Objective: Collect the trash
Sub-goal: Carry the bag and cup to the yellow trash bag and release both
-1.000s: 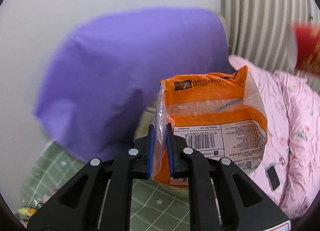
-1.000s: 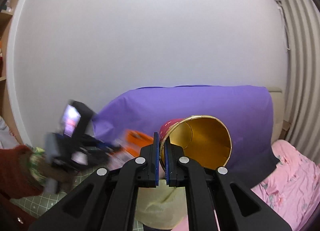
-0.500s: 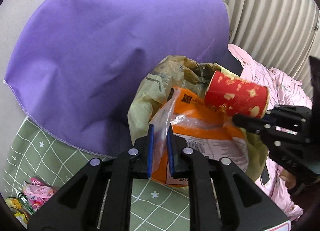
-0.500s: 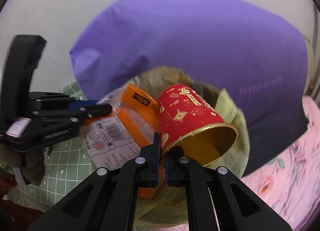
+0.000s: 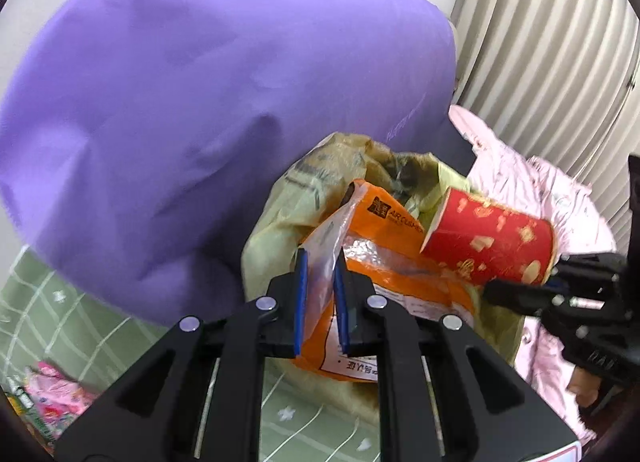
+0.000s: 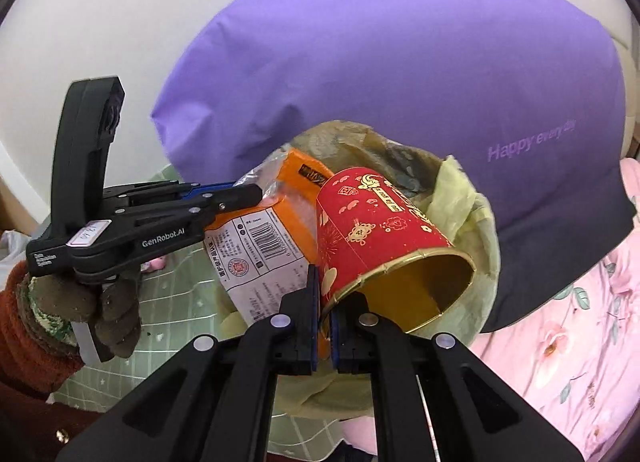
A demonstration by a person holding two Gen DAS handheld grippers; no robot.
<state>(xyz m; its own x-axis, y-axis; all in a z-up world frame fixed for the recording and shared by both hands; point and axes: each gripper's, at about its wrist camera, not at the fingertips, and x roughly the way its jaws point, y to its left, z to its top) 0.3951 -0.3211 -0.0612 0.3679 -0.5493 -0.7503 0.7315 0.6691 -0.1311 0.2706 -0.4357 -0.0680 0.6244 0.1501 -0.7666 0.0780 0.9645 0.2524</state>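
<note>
The left gripper (image 5: 319,298) pinches the clear edge of the orange packet (image 5: 404,282) and the right gripper (image 6: 325,314) clamps the rim of the red cup (image 6: 380,230), both held over the mouth of the yellowish bag (image 6: 468,202) in front of the purple pillow (image 6: 400,82). The limp bag mouth is half folded, so either piece, once let go, could catch on the edge and slide onto the green sheet (image 6: 176,294) or pink quilt (image 6: 580,322). Packet and cup touch, so one may drag the other aside.
</note>
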